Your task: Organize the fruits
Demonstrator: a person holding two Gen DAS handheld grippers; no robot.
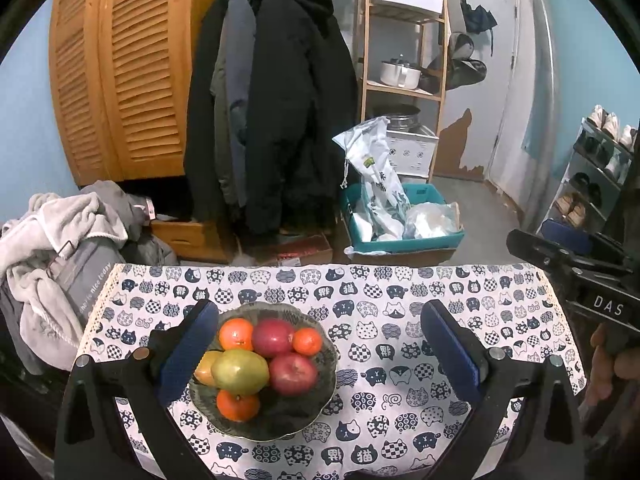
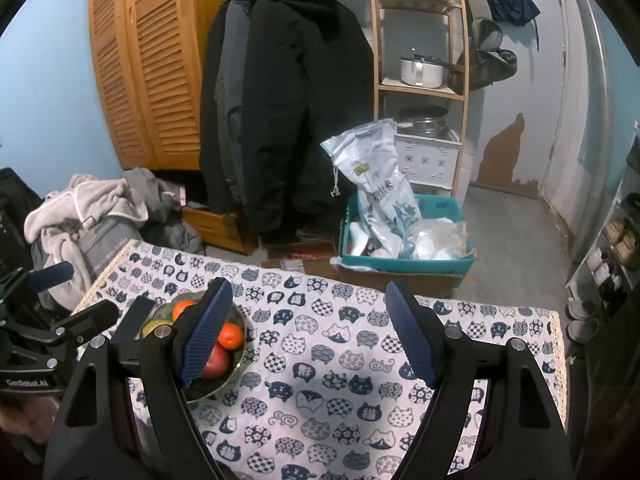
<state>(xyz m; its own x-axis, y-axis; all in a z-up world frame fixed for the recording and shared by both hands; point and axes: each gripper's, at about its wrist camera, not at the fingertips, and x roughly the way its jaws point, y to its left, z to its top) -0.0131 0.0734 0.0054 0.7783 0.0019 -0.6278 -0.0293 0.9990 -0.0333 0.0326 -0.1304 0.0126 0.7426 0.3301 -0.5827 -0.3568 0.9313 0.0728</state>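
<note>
A dark glass bowl (image 1: 320, 404) sits on the cat-print tablecloth (image 1: 400, 400) and holds several fruits: two red apples (image 1: 293, 373), three oranges (image 1: 307, 341) and a green-yellow mango (image 1: 240, 372). My left gripper (image 1: 318, 356) is open and empty above the bowl, its left finger overlapping the bowl's left rim. My right gripper (image 2: 308, 332) is open and empty over the bare cloth to the right of the bowl (image 2: 236, 364). In the right wrist view the left pad hides part of the fruit; an orange (image 2: 231, 336) and a red apple (image 2: 216, 362) show.
The table's far edge faces a coat rack with dark jackets (image 1: 276, 120). A teal bin with bags (image 1: 400, 224) stands on the floor beyond. A laundry pile (image 1: 60, 248) lies at the left. A shoe rack (image 1: 592, 176) is at the right. The other gripper's body shows at the right edge (image 1: 580, 276).
</note>
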